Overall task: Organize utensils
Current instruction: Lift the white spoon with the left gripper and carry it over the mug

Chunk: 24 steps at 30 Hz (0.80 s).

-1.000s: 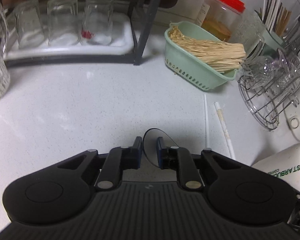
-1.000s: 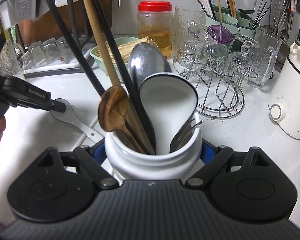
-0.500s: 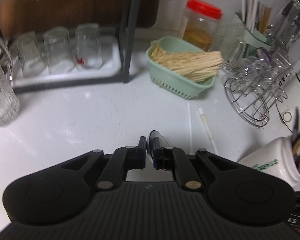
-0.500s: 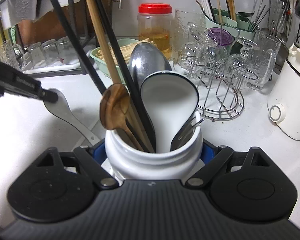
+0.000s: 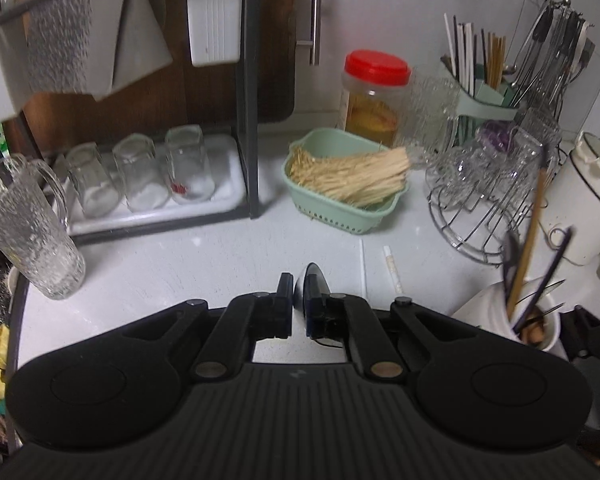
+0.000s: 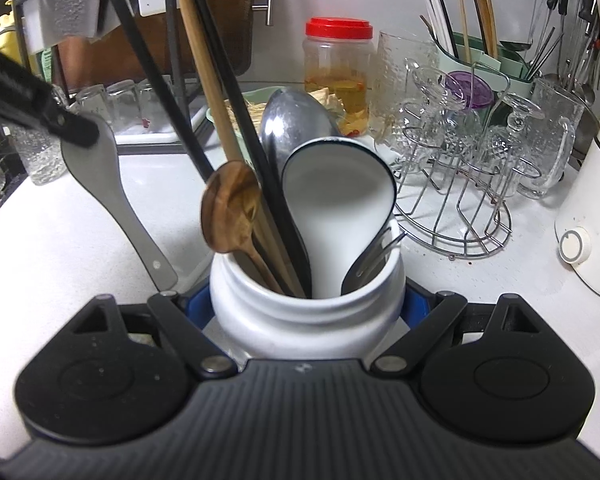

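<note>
Above the desk's [image 6: 40,240] left part, the left gripper [image 5: 299,304] pinches a grey spoon [image 6: 100,184] by its bowl, handle slanting down toward the white jar [image 6: 306,308]. The right gripper's [image 6: 306,304] fingers clamp that jar, just right of the handle's tip.

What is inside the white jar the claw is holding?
The white jar holds a wooden spoon, a metal spoon, a white ladle, a fork and long black and wooden handles. Their lower ends are hidden inside.
</note>
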Available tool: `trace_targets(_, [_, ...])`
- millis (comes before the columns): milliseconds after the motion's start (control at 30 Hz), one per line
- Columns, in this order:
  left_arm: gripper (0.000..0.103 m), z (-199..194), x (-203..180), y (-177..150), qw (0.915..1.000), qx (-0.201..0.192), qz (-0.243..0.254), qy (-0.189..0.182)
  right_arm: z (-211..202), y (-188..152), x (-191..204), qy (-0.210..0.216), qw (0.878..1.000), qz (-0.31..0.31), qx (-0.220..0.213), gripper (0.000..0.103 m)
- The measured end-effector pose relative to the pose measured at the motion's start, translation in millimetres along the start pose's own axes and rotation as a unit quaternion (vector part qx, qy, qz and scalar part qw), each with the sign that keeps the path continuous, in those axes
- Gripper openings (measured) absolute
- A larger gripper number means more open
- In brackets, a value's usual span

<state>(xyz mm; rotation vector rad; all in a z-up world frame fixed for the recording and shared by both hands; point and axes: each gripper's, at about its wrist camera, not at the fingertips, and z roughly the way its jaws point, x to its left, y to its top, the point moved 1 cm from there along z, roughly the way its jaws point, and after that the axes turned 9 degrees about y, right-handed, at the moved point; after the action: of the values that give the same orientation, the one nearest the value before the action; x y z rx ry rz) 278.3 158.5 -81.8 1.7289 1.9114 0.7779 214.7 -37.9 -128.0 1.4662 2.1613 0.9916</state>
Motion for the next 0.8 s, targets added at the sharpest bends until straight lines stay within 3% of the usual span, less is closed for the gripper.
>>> trace_targets(800, [0.006,-127,5,51,0.9943,-0.105,-0.011,-0.007,7,4,4,0.011,1.0,-0.011,-0.002,0.091])
